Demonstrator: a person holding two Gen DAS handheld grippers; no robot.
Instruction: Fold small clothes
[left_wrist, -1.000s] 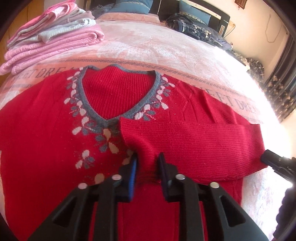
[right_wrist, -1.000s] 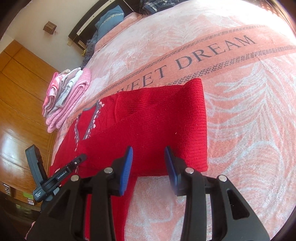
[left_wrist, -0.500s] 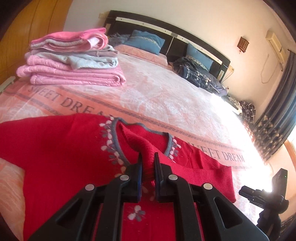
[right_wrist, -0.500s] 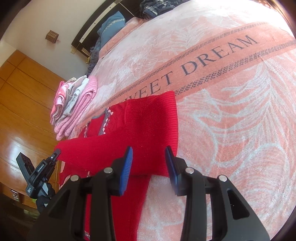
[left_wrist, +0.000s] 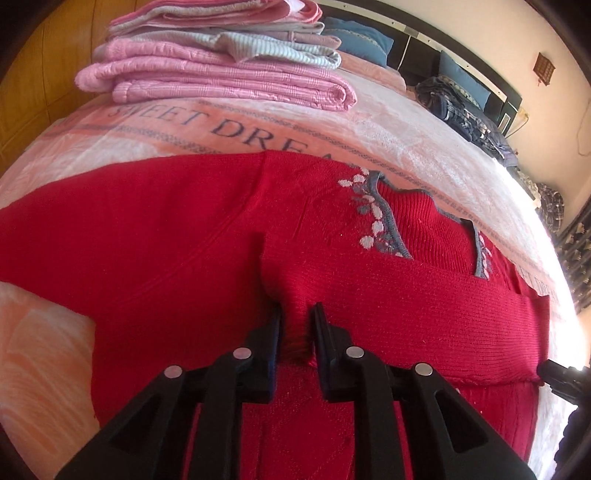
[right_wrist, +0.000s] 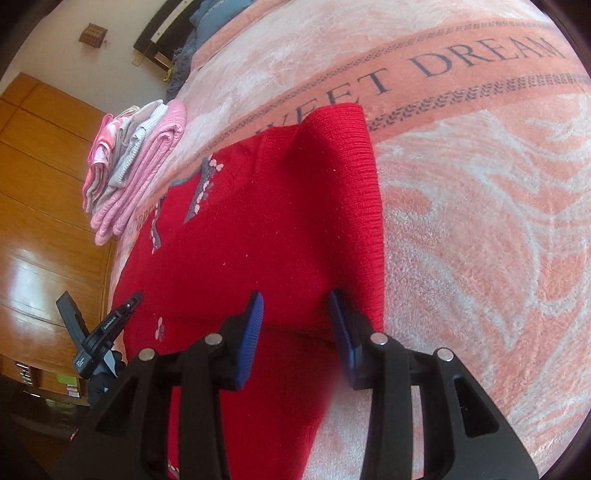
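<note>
Sleeve cuff pinched, left view only

A pink "SWEET DREAM" blanket covers the bed, blue pillows by the dark headboard.

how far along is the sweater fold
Done: earlier clothes sit in a folded stack on the bed. In hand: the left gripper pinches the cuff of the red sweater, its sleeve lying across the chest; the right gripper hovers open. Left: the other sleeve still lies spread out, and the body is unfolded.
</note>
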